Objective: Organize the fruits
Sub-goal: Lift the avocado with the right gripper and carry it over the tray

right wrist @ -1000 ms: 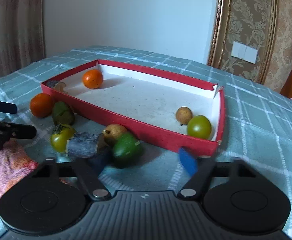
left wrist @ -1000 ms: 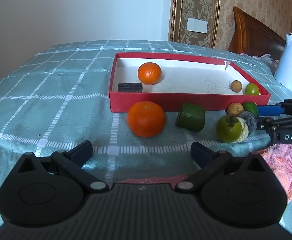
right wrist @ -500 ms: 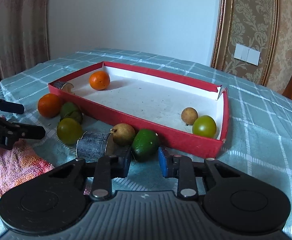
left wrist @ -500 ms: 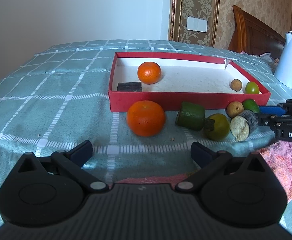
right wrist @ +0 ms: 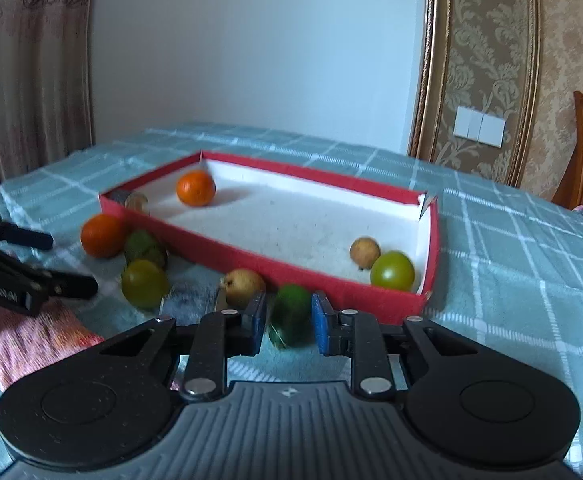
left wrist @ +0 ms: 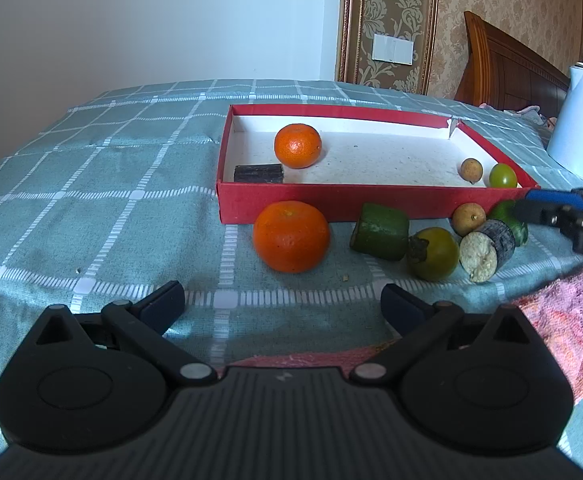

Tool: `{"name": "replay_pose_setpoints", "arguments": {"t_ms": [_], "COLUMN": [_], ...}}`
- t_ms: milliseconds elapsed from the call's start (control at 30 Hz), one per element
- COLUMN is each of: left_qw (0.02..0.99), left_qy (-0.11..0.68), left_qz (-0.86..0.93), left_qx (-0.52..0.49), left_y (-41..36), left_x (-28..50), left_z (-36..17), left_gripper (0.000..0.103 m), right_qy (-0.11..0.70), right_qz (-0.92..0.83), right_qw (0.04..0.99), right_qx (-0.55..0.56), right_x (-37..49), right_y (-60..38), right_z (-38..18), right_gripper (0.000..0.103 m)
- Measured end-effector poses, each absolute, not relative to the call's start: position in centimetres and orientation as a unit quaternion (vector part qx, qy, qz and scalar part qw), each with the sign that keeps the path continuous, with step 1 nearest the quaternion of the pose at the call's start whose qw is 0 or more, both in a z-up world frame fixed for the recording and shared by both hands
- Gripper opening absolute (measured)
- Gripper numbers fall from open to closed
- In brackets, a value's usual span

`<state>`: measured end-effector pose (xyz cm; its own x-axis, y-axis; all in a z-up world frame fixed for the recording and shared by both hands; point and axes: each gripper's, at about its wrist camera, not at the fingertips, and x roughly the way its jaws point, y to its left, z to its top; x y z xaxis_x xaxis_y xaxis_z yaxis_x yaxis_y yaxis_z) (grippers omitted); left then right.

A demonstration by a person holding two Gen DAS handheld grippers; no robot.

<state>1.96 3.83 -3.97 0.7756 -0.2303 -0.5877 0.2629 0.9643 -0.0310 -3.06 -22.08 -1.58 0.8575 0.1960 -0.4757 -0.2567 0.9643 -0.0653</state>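
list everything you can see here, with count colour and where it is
box: 1, red outside and white inside, on the checked cloth
oranges: 2, orange, one inside the box, one on the cloth in front of the box
dark stick piece: 1, blackish, in the box's near left corner
small brown fruit: 2, tan, one in the box, one outside against the box wall
round green fruit: 2, yellow-green, one in the box, one on the cloth
green chunk: 1, dark green, on the cloth before the box
grey cut piece: 1, grey skin, pale cut face, on the cloth
green fruit: 1, between the right tool's fingers
towel: 1, pink, near edge
kettle: 1, white, far right
left tool: open, empty
right tool: closed around the green fruit
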Motion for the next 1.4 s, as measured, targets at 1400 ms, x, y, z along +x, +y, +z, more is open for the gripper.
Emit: {"name": "replay_pose_setpoints", "arguments": {"t_ms": [1400], "left_qw": [0.942], "left_qy": [0.304], "left_qz": [-0.141], "left_qx": [0.016], "left_y": [4.1], "left_x": [1.7], "left_z": [-3.8], "left_gripper": [0.103], "right_qy": [0.232], "right_qz": [0.104], "right_qw": [0.966], "right_qx": [-0.048], "right_x": [-1.6], "right_y": [-22.5], "right_z": [-0.4], "right_gripper": [0.028]}}
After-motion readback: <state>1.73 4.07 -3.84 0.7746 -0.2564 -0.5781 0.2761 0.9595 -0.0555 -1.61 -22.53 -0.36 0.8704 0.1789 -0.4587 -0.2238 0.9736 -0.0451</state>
